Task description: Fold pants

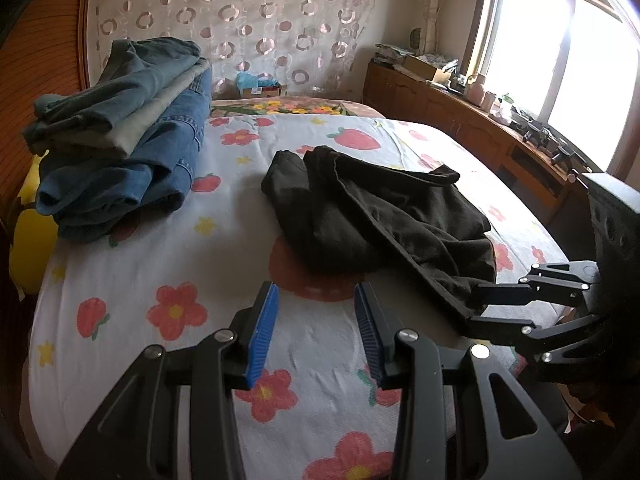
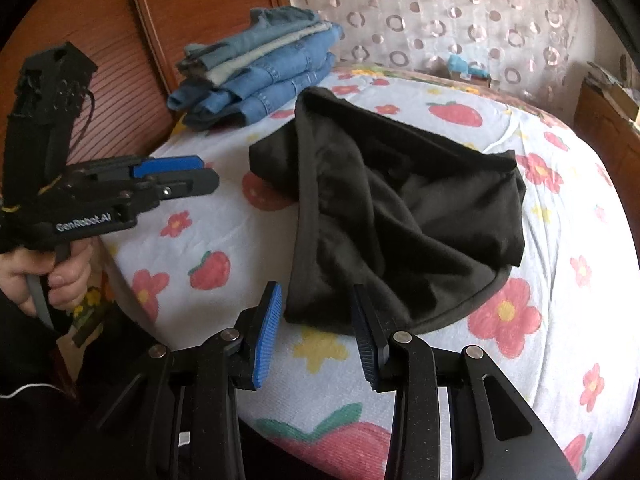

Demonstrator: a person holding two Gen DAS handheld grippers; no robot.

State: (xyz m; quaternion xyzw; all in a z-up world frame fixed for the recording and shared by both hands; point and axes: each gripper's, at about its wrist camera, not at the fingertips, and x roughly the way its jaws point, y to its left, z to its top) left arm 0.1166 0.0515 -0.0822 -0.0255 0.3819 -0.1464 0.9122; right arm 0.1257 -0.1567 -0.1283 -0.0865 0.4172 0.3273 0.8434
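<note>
Black pants lie crumpled on the flowered bedspread, also in the right wrist view. My left gripper is open and empty, just short of the pants' near edge; it shows from the side in the right wrist view. My right gripper is open, its jaws on either side of the pants' near hem corner, not closed on it. In the left wrist view it sits at that same corner on the right.
A stack of folded jeans sits at the back left of the bed, also in the right wrist view. A wooden headboard is behind it. A wooden sideboard with clutter runs under the window at right.
</note>
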